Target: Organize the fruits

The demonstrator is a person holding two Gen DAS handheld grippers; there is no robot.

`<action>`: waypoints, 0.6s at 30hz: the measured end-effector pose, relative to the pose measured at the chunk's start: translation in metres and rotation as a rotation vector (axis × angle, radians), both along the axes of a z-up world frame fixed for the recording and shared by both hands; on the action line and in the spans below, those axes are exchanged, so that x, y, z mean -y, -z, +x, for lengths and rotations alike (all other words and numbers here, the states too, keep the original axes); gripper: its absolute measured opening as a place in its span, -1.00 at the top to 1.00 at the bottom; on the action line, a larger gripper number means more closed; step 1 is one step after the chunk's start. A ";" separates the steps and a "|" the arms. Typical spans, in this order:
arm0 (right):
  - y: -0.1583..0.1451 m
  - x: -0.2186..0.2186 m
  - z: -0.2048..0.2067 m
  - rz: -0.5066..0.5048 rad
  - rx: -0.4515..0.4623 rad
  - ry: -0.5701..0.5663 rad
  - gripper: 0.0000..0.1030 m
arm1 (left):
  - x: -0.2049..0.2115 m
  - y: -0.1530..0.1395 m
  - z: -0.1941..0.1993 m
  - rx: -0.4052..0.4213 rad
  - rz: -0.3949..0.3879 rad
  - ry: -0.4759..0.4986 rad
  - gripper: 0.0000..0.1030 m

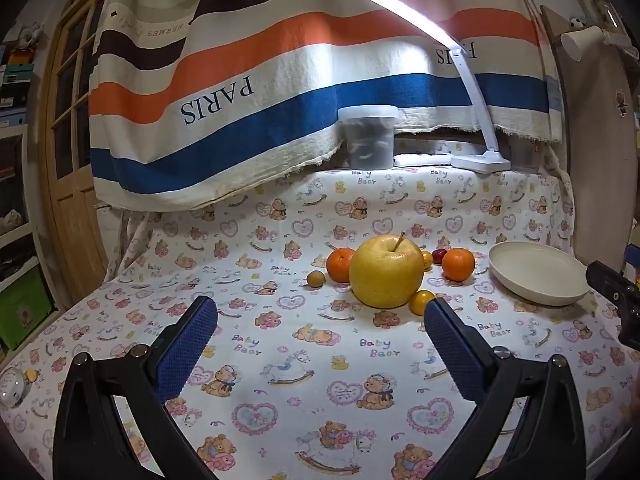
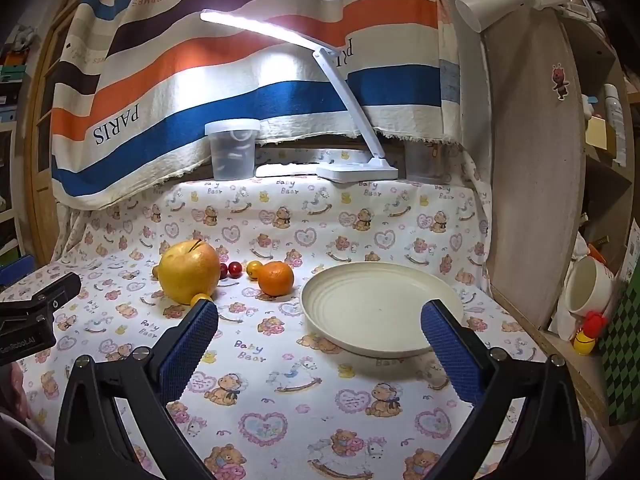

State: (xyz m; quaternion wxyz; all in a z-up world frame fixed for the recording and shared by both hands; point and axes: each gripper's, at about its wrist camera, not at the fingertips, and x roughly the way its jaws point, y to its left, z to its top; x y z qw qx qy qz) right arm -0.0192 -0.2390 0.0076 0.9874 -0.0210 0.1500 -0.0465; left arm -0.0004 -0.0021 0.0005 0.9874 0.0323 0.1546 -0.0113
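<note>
A big yellow apple sits mid-table among small fruits: two oranges, one also in the right wrist view, small yellow fruits and red ones. A cream plate stands empty to the right. My left gripper is open and empty, short of the apple. My right gripper is open and empty in front of the plate.
A white desk lamp and a lidded plastic jar stand at the back under a striped hanging cloth. A wooden board and shelves with a cup border the right side. A bear-print cloth covers the table.
</note>
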 end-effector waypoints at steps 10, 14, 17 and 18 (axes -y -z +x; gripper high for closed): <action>0.000 0.002 0.000 0.000 -0.005 -0.002 -0.99 | 0.002 0.001 0.000 0.000 0.002 0.001 -0.99; 0.000 0.000 0.001 0.000 -0.005 -0.002 -0.99 | 0.003 0.001 -0.001 0.001 0.003 0.000 -0.99; 0.000 0.001 0.001 0.000 -0.006 0.001 -0.99 | 0.002 0.001 -0.001 -0.001 0.002 -0.001 -0.99; 0.000 0.001 0.001 0.001 -0.007 0.006 -0.99 | 0.002 0.001 -0.001 0.002 0.002 -0.003 -0.99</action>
